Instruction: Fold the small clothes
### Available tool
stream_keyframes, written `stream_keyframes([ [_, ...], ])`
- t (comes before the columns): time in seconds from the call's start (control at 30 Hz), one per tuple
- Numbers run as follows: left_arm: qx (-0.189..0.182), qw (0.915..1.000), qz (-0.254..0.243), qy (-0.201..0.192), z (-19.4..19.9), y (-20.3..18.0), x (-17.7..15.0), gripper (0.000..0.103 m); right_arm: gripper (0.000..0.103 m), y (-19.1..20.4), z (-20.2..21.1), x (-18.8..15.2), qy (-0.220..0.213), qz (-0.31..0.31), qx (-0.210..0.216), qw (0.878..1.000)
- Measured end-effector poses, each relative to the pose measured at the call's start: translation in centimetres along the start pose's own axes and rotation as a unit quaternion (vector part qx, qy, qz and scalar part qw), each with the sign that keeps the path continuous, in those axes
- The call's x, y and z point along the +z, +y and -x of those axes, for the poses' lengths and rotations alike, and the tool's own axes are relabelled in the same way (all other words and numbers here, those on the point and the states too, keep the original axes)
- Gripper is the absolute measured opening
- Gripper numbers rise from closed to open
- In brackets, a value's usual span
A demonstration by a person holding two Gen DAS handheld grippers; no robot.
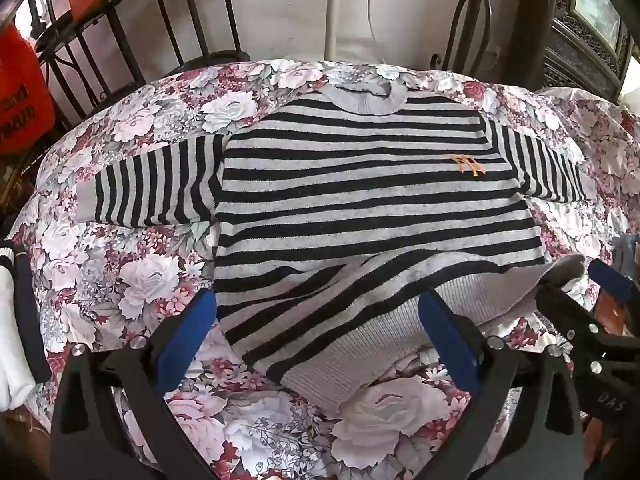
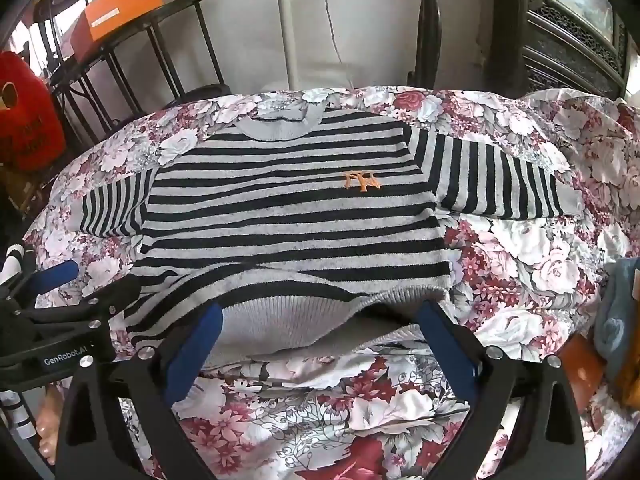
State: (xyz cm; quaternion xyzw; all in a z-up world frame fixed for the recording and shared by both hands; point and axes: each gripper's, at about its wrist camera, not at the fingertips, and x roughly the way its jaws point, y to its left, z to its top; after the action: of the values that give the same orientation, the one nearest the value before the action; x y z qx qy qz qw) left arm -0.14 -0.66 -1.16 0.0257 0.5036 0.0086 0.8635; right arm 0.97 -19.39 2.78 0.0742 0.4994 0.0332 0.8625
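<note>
A small grey-and-black striped sweater [image 1: 360, 184] [image 2: 288, 216] with an orange chest emblem [image 2: 362, 181] lies face up on a floral cloth [image 1: 132, 280] [image 2: 520, 264], both sleeves spread sideways. Its ribbed bottom hem [image 1: 404, 344] [image 2: 280, 320] is rumpled, and the lower left corner is turned up at a slant. My left gripper [image 1: 320, 324] stands open over that corner, its blue pads [image 1: 192, 324] wide on either side of the hem. My right gripper [image 2: 322, 340] is open too, straddling the grey hem further right. Each gripper shows at the edge of the other's view.
Behind the cloth stand a dark metal rack with an orange box [image 2: 120, 12], a red item [image 2: 28, 120], a white pole [image 2: 286, 20] and carved dark furniture [image 2: 572, 32]. A blue-grey cloth [image 2: 616, 320] lies at the right edge. Bare toes [image 2: 48, 428] show at lower left.
</note>
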Motion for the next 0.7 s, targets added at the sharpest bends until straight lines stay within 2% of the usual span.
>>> stream_keyframes([
  [0.7, 0.000, 1.0000, 0.000, 0.000, -0.05, 0.09, -0.01, 0.098, 0.099, -0.14, 0.04, 0.20, 0.003, 0.001, -0.001, 1.000],
])
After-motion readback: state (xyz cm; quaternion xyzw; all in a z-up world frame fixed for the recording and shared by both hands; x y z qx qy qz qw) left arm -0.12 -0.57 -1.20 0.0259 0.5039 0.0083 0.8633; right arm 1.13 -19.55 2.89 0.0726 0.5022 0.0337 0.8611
